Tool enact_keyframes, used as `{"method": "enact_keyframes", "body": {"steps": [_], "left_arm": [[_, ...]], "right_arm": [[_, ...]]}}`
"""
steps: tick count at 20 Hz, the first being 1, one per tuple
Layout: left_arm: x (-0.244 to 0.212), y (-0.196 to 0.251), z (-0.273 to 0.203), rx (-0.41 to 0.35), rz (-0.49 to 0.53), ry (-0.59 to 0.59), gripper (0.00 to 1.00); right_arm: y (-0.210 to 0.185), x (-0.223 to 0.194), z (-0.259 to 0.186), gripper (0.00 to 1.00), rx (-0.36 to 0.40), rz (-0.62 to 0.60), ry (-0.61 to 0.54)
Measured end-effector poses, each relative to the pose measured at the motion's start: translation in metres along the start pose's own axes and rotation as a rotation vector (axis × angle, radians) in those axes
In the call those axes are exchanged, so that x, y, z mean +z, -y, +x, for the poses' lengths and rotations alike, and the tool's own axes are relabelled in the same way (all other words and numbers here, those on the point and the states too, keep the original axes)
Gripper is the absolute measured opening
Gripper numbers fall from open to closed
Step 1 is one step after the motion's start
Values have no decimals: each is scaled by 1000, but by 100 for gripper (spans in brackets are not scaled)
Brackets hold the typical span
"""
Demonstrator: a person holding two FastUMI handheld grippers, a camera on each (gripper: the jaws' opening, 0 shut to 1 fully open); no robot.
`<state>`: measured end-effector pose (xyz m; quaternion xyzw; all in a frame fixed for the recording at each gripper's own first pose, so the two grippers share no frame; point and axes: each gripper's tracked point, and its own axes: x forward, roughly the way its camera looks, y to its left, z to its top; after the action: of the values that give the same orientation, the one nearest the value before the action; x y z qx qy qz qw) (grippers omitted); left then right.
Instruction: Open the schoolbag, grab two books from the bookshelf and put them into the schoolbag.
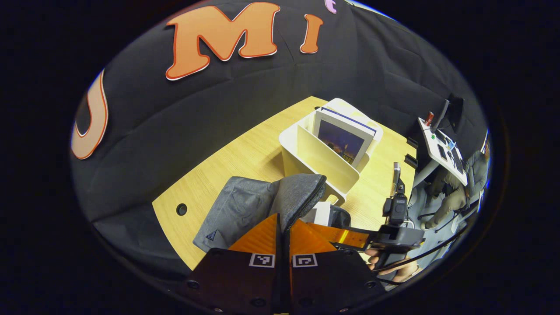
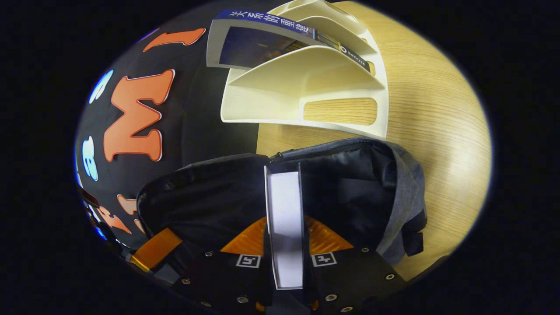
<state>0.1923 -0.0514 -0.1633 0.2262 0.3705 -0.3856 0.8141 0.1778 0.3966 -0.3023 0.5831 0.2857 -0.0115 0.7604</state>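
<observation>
Over the open mouth of the bag (image 2: 350, 175), the right gripper (image 2: 286, 245) holds a book (image 2: 284, 218) edge-on, its fingers clamped on either side of it, with the book's far end reaching into the dark lining. The bag lies unzipped on the tabletop (image 2: 437, 109), just in front of the shelf (image 2: 306, 74), so the opening step looks done. This book appears to be on its way in but not yet released; I cannot tell whether another already lies inside. In the left gripper view, the left gripper (image 1: 283, 227) has its fingers together, pinching the bag's zipper edge (image 1: 306, 201) and holding the flap up. One book (image 1: 343, 140) stands in the shelf (image 1: 315, 157). Judging by this, what remains is letting go, and perhaps fetching that standing book.
</observation>
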Motion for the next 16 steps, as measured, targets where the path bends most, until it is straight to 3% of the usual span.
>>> {"method": "enact_keyframes", "body": {"steps": [3, 5, 6, 7, 8, 10, 13, 16], "left_arm": [[2, -5, 5, 8, 3, -3, 1], [0, -9, 7, 5, -6, -10, 1], [-1, -13, 10, 9, -9, -11, 1], [-2, -17, 10, 13, -13, -12, 0], [-2, -18, 9, 9, -23, -11, 0], [-4, -22, 9, 1, -37, -9, 1], [-3, -28, 7, 6, -35, -5, 1], [-1, -32, 4, 6, -37, -1, 1]], "right_arm": [[1, -4, 10, 28, -9, 31, -12], [9, -8, 5, 35, -59, 35, -32], [15, -5, 1, 55, -85, 34, -25], [18, -2, 0, 29, -91, 39, -14], [21, -1, -3, 65, -99, 50, -17], [21, -2, -9, 82, -108, 57, -31], [22, -3, -19, 96, -132, 19, -41], [17, -2, -34, 99, -120, 5, -52]]}}
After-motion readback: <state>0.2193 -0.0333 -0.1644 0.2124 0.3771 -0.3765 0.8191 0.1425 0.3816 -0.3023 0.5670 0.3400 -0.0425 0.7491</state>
